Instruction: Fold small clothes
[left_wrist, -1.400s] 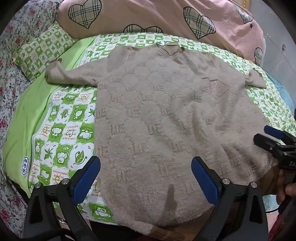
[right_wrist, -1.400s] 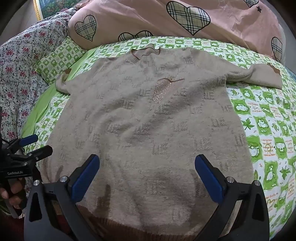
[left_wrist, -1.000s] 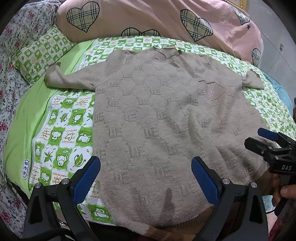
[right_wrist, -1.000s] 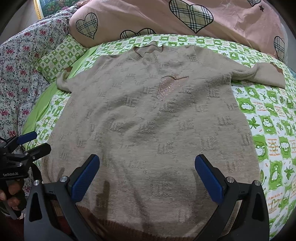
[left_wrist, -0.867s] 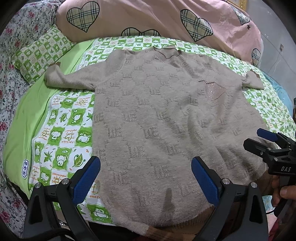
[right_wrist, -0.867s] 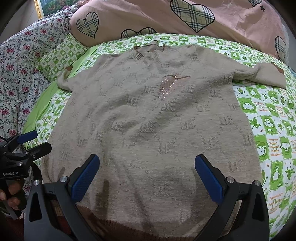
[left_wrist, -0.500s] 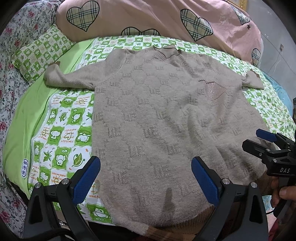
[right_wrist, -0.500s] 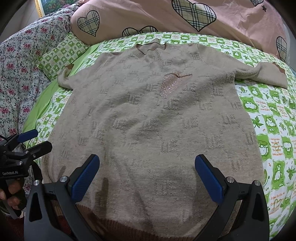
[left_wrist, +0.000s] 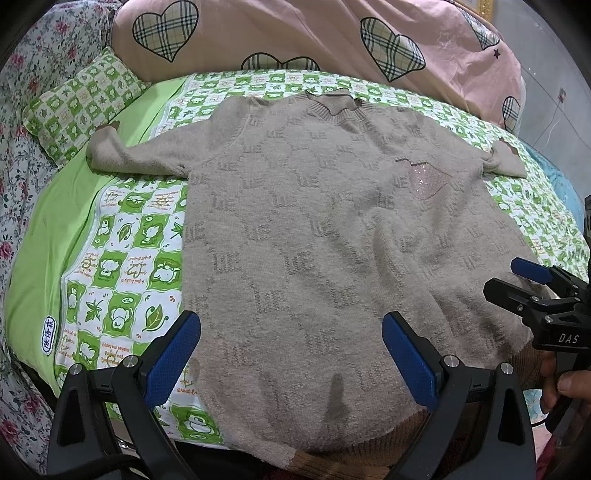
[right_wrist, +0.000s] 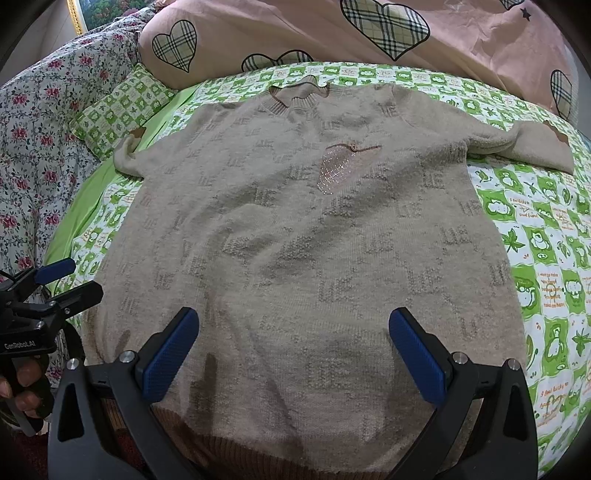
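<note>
A beige knitted sweater (left_wrist: 314, 236) lies flat, front up, on the green checked bedsheet (left_wrist: 125, 236), both sleeves spread sideways, with a sparkly pocket patch (left_wrist: 424, 181). It also shows in the right wrist view (right_wrist: 303, 243). My left gripper (left_wrist: 291, 354) is open and empty above the sweater's lower left hem. My right gripper (right_wrist: 295, 350) is open and empty above the lower right hem. Each gripper shows in the other's view, the right (left_wrist: 517, 277) and the left (right_wrist: 70, 277).
A pink quilt with checked hearts (left_wrist: 295, 37) lies along the back. A small green checked pillow (left_wrist: 81, 107) and a floral cover (left_wrist: 22, 92) lie at the left. The bed's near edge runs just under the sweater's brown hem (right_wrist: 258, 454).
Both grippers have drifted slightly forward over the sweater, still open. The sweater has not moved.
</note>
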